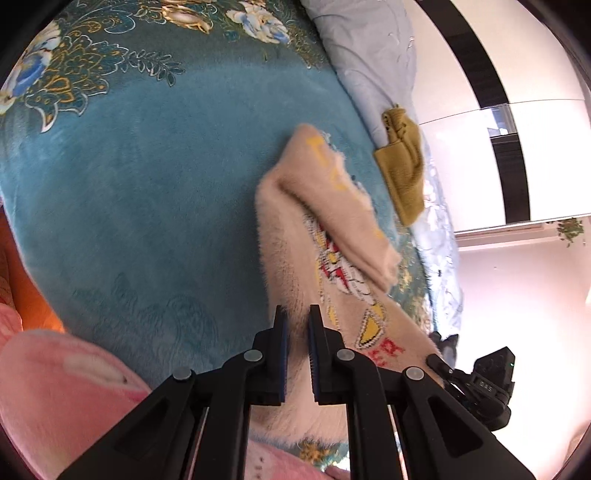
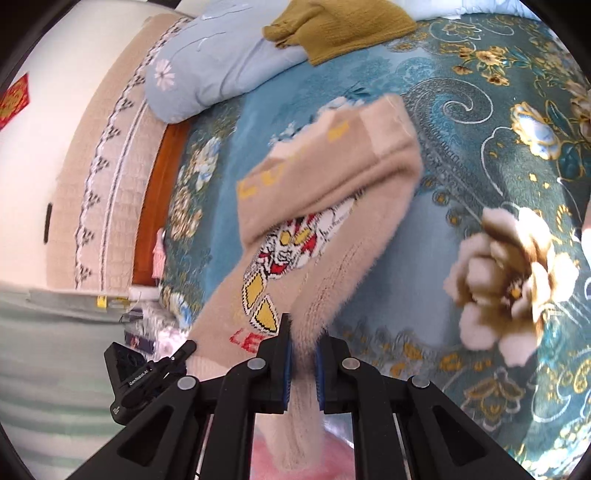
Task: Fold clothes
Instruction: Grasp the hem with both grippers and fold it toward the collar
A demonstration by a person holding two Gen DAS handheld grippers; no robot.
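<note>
1. My left gripper (image 1: 298,314) is clamped on one edge of the beige sweater (image 1: 295,236); the fuzzy knit is pinched between both pads.
2. My right gripper (image 2: 303,326) is clamped on another edge of the same sweater (image 2: 314,206), with the fabric bunched between its pads.
3. The sweater runs forward from both grippers, its far part draped toward the teal blanket (image 1: 129,203). A sleeve with yellow letters lies folded across the cartoon figure on its front.
4. Beyond the sweater, a mustard knit garment (image 2: 340,26) lies near the blanket's edge, resting partly on a pale blue pillow (image 2: 207,74).
5. Pink fabric (image 1: 55,387) shows just beside my left gripper.
</note>
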